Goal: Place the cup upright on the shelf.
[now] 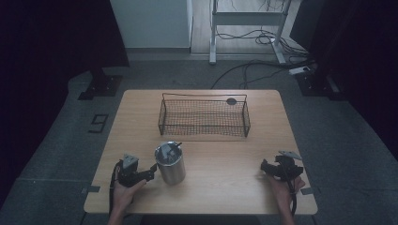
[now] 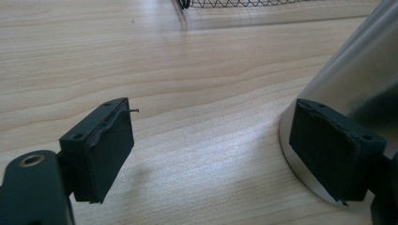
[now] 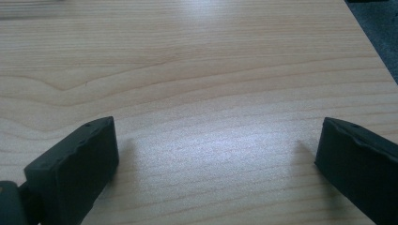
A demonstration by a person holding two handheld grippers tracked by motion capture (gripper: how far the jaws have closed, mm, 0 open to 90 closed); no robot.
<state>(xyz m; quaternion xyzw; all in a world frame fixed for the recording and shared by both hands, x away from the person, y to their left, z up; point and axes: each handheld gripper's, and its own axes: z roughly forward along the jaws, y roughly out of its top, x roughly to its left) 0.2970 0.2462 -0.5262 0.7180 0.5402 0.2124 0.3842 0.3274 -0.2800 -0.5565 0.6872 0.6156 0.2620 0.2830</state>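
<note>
A steel cup (image 1: 170, 164) stands upright on the wooden table (image 1: 220, 154), front left of the middle, with a thin dark item leaning inside it. My left gripper (image 1: 151, 171) is open just left of the cup, pointing at it. In the left gripper view its right pad (image 2: 333, 150) sits against the cup's base (image 2: 356, 70), while the left pad (image 2: 105, 150) is over bare wood. My right gripper (image 1: 265, 167) rests open near the front right of the table, with nothing between its jaws (image 3: 218, 140).
A black wire basket (image 1: 204, 117) stands across the back middle of the table; its corner (image 2: 234, 3) shows in the left gripper view. A small black round disc (image 1: 231, 101) lies behind it. Desk legs and cables are on the floor beyond.
</note>
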